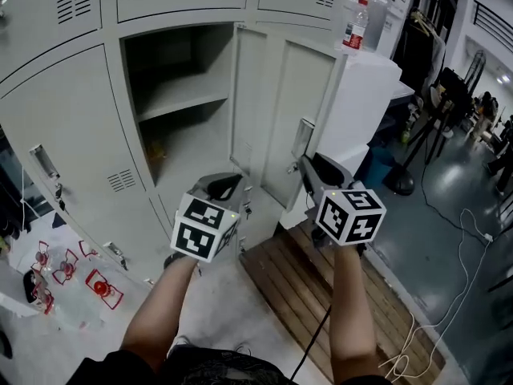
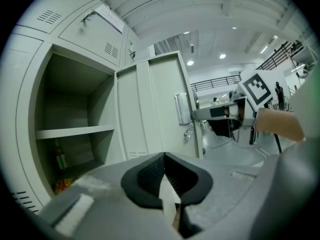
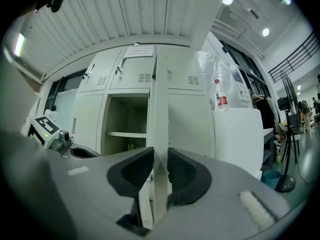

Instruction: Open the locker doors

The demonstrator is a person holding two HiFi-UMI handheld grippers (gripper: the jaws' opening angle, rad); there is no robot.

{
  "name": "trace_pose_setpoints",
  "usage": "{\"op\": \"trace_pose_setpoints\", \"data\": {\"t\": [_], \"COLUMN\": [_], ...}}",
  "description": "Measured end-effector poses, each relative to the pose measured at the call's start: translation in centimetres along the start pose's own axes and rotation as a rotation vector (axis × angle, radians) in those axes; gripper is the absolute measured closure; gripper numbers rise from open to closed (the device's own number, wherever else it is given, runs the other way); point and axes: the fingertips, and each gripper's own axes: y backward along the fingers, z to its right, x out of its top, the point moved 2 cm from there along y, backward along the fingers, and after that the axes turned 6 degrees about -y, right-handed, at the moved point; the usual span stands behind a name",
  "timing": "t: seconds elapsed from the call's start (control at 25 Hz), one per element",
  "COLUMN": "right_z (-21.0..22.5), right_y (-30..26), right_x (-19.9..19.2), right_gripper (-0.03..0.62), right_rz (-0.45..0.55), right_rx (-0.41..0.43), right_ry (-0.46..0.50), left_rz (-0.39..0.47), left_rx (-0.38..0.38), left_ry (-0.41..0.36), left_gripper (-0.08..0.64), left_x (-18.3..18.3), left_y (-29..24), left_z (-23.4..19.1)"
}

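The right gripper (image 3: 160, 154) had its jaws clamped on the free edge of the open locker door (image 3: 160, 109). The left gripper (image 2: 164, 156) jaws were closed on nothing, clear of the door.

The head view looks steeply down from above at the open locker (image 1: 172, 62). The left gripper view sits low and near, facing that locker's inside. The right gripper view looks edge-on along its door (image 3: 160, 84), very close. All three share locker and door.
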Motion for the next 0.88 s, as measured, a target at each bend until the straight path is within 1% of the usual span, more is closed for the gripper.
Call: {"op": "trace_pose_setpoints", "data": {"t": [0.2,0.48,0.6,0.88], "right_z": [0.5,0.9,0.9,0.1], "right_y": [-0.3,0.1,0.6,2.3], "right_x": [0.1,0.0,-0.2,-0.3], "right_gripper": [0.5,0.493,0.485,0.462], "right_rz": [-0.003,-0.007,-0.016,-0.009], "right_rx": [0.037,0.035,0.034,-0.002], "right_ry": [0.007,0.031,0.032,0.03], "left_rz": [-0.022,-0.041,-0.047,-0.051], "left_rx": [0.048,0.098,0.105,0.098], "left_ry": [0.006,0.014,0.018,0.021], "left_gripper": [0.557,0.557,0.557,0.557], "left_x": [-0.3,-0.6,-0.8,-1.3], "left_y": [0.0,0.7,1.2,3.1], "left_z": [0.4,0.2,0.3,0.1]}}
